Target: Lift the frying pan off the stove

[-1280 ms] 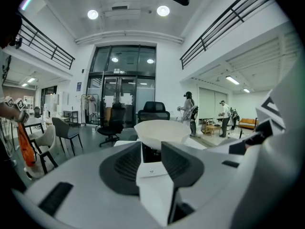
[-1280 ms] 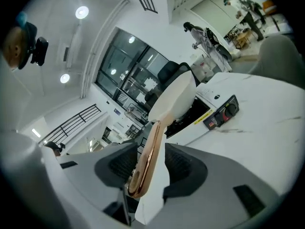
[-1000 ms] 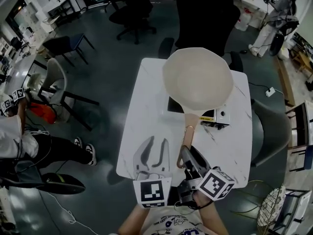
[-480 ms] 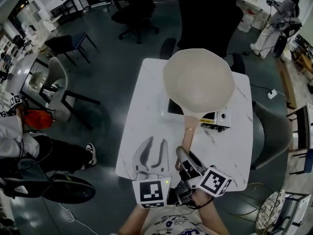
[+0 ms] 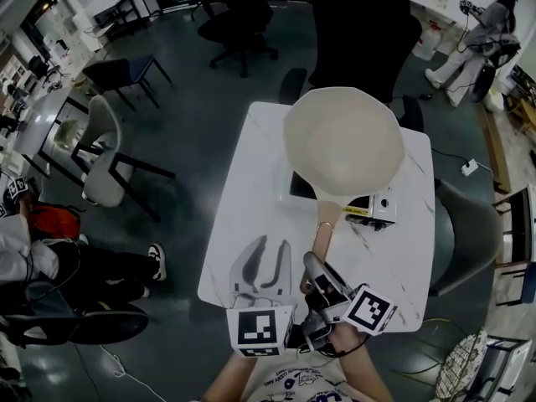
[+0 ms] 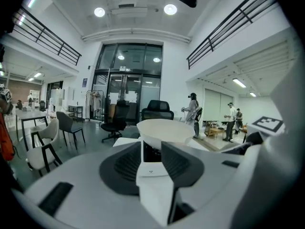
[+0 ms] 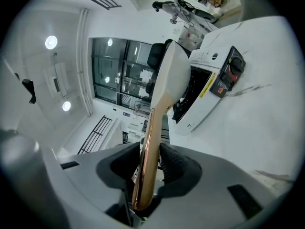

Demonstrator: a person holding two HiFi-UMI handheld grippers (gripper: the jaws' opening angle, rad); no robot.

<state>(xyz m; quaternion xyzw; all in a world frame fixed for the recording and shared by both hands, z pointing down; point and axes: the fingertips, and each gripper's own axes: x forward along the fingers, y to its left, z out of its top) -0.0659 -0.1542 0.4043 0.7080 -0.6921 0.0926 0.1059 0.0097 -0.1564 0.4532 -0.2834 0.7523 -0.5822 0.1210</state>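
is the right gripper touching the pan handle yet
Touching. The right gripper view shows the pan handle between the closing jaws of the right gripper, with both pads against its sides and no gap visible.

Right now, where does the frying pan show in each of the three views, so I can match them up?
Head view: frying pan upper centre, seen from above, handle pointing down the picture.
Left gripper view: centre, seen side-on.
Right gripper view: centre, edge-on, its handle between the right gripper's closing jaws.
Shared landmark: the white table beneath it.
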